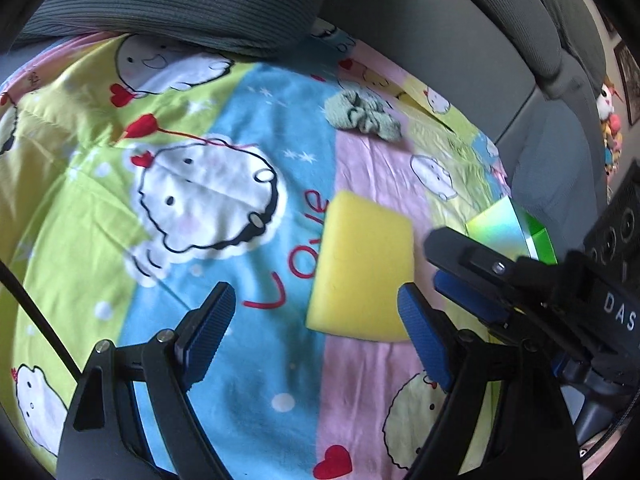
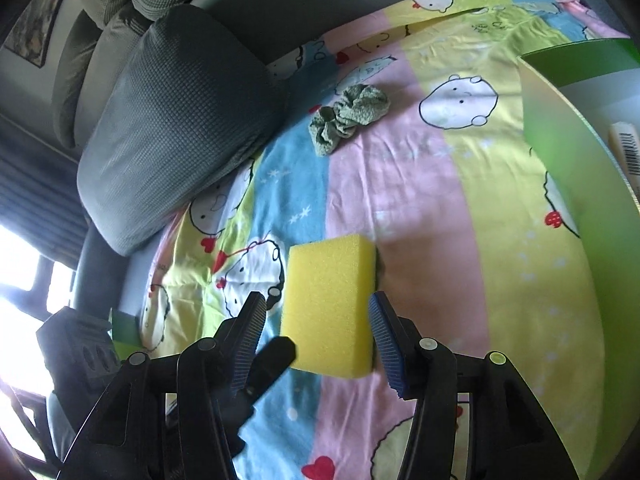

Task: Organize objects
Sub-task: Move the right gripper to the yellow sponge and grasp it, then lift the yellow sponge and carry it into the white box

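Note:
A yellow sponge (image 1: 362, 270) (image 2: 330, 308) lies on the cartoon bedsheet (image 1: 224, 128) (image 2: 440, 216). My right gripper (image 2: 316, 328) is open, with its blue-padded jaws on either side of the sponge's near end; I cannot tell whether they touch it. It shows in the left wrist view (image 1: 460, 272) at the sponge's right side. My left gripper (image 1: 316, 312) is open and empty, just left of and below the sponge. A crumpled green cloth (image 1: 362, 114) (image 2: 348, 116) lies farther back on the sheet.
A green box (image 1: 516, 234) (image 2: 576, 168) stands open at the right, with a barcoded item (image 2: 626, 146) inside. A grey cushion (image 1: 192, 0) (image 2: 176, 120) rests at the sheet's far edge against the grey sofa back (image 1: 460, 52).

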`<state>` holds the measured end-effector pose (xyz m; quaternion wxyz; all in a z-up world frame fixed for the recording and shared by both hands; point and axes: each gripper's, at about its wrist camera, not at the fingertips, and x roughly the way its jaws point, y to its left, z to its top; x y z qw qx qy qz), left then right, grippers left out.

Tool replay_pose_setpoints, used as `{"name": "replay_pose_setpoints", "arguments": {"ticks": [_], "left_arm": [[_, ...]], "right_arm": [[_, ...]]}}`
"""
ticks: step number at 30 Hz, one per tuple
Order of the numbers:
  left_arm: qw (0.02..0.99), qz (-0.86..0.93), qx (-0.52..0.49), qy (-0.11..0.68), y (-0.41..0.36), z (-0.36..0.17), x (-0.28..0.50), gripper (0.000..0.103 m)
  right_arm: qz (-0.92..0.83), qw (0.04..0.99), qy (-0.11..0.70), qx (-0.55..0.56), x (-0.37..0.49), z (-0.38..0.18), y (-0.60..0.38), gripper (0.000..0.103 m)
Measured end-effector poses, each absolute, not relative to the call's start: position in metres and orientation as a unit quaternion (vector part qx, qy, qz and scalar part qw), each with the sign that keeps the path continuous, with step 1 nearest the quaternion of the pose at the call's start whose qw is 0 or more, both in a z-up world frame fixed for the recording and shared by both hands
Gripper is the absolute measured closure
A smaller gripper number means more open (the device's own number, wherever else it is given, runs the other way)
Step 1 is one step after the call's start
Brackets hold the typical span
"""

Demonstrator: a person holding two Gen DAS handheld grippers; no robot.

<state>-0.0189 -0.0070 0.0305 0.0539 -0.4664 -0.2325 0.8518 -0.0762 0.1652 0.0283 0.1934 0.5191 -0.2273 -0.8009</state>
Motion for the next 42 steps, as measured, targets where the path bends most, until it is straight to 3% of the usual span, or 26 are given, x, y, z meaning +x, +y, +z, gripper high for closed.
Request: {"name": "replay_pose_setpoints", "arguments": {"ticks": [2, 5, 7, 11, 25, 42], "left_arm": [[0.063, 0.849, -0.473, -0.228, -0.003, 0.027, -0.021, 0.025], [0.065, 0.844, -0.484, -0.220, 0.001, 0.020, -0.025, 0.045], [0.072, 0.841, -0.487, -0.223, 0.003, 0.017, -0.026, 0.048], [0.095, 0.840, -0.484, -0.225, 0.007, 0.018, -0.027, 0.064], [0.092, 0.871, -0.452, -0.171, 0.018, 0.039, -0.013, 0.065], [0.122, 0.931, -0.319, -0.128, 0.035, 0.108, 0.022, 0.065]], "right_arm": [[-0.796, 0.193, -0.225, 0.527, -0.079, 0.023, 0.162, 0.048], [-0.787, 0.194, -0.225, 0.540, -0.082, 0.016, 0.156, 0.048], [-0.788, 0.189, -0.215, 0.545, -0.083, 0.012, 0.151, 0.048], [-0.792, 0.178, -0.199, 0.550, -0.084, 0.010, 0.145, 0.048], [-0.818, 0.166, -0.142, 0.532, -0.072, 0.018, 0.130, 0.048], [-0.878, 0.190, -0.147, 0.414, -0.035, 0.095, 0.147, 0.048]]}}
